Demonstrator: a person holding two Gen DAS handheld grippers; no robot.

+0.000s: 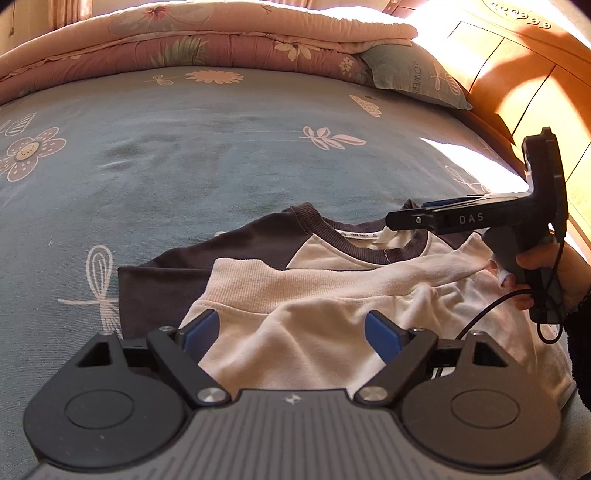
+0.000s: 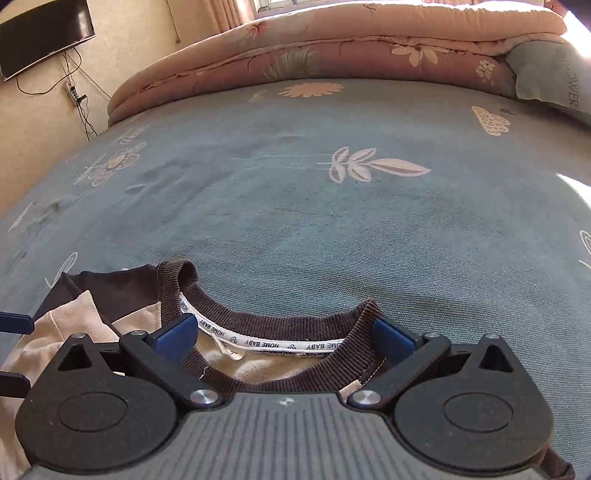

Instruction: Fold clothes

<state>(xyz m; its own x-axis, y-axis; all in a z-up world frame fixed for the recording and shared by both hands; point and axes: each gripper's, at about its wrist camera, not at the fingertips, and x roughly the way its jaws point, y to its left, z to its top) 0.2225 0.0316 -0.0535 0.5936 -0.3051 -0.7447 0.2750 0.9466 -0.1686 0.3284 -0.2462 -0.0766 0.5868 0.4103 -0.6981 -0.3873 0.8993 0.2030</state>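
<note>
Here's the bed (image 1: 221, 166), blue-green sheet with flower prints, and the shirt (image 1: 314, 295) lies at its near edge: cream body, dark brown sleeves and collar, partly folded with a cream layer bunched over the front. The left tool (image 1: 291, 332) hangs over that cream cloth, blue pads spread wide, nothing pinched between them. Over to the right, the right tool (image 1: 399, 219) reaches in above the collar (image 2: 280, 328), a hand (image 1: 546, 269) on its grip and a black cable looping below. From its own camera the right tool's pads are spread too, one at each side of the neck opening, above the ribbed collar and the white label tape; whether they touch the cloth I cannot tell. Nothing blocks the open sheet beyond the shirt. At the far side lies a folded pink quilt (image 1: 203, 40), a pillow (image 1: 413, 74) beside it, the wooden headboard (image 1: 517, 74) to the right. A TV (image 2: 44, 33) hangs on the wall.
</note>
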